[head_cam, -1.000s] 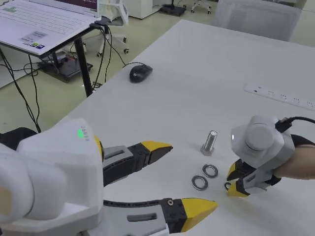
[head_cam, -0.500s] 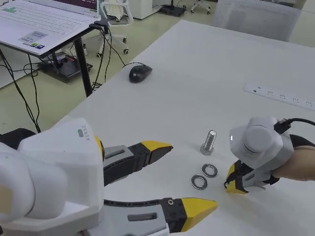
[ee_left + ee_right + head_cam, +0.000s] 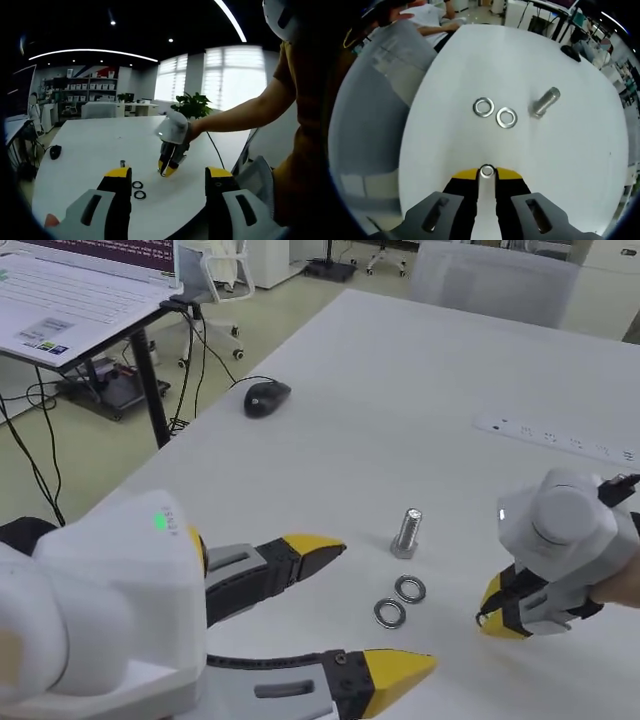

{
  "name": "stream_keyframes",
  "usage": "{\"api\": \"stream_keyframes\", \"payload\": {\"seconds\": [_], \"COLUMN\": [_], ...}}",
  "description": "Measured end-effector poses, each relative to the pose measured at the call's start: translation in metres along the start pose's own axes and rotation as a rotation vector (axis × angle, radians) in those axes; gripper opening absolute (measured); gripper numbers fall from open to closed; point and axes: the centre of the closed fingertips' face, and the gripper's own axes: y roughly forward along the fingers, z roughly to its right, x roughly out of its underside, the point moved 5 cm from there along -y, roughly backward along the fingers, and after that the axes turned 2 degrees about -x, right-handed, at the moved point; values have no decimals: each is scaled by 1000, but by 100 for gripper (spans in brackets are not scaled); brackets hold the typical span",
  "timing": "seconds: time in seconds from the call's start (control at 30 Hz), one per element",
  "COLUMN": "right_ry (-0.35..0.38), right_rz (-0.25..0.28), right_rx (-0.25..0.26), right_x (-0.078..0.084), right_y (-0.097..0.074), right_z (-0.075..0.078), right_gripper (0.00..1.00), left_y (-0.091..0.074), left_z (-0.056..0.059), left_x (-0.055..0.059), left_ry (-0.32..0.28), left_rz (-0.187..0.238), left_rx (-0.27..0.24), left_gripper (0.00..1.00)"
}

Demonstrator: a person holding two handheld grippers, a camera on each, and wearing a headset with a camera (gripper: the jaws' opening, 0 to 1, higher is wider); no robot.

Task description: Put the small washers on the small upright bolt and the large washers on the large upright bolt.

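One upright bolt (image 3: 406, 533) stands on the white table (image 3: 420, 400); it also shows as the bolt (image 3: 545, 101) and the bolt (image 3: 122, 163). Two larger washers (image 3: 410, 588) (image 3: 389, 613) lie flat just in front of it, seen again as washers (image 3: 483, 107) (image 3: 506, 117). My right gripper (image 3: 497, 618) is shut on a small washer (image 3: 487, 171), held at its yellow tips to the right of the two washers. My left gripper (image 3: 360, 608) stands open near the table's front edge, nothing between its fingers.
A black mouse (image 3: 266, 396) with its cable lies at the table's left side. A white power strip (image 3: 560, 437) sits at the far right. A laptop (image 3: 70, 295) rests on a separate stand to the left.
The right gripper has shut on the small washer and moved right, away from the bolt and the two washers. The left gripper has stayed open and in place.
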Motion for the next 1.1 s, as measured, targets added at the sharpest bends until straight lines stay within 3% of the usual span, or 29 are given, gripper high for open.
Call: {"api": "stream_keyframes", "payload": {"seconds": [0.43,0.87,1.1], "right_ry": [72,79,59], "right_rz": [-14,6,0], "right_rx": [63,119,113], "right_x": [31,20,13], "right_y": [-28,-51,-48], "right_z": [4,23,28], "right_gripper": [12,12,12], "left_y": [6,7,7], "left_z": [8,8,7], "left_x": [-4,-3,-4], "left_ry": [18,17,15], "left_rz": [-1,-2,3], "left_rx": [43,41,39], "left_gripper": [58,58,58]}}
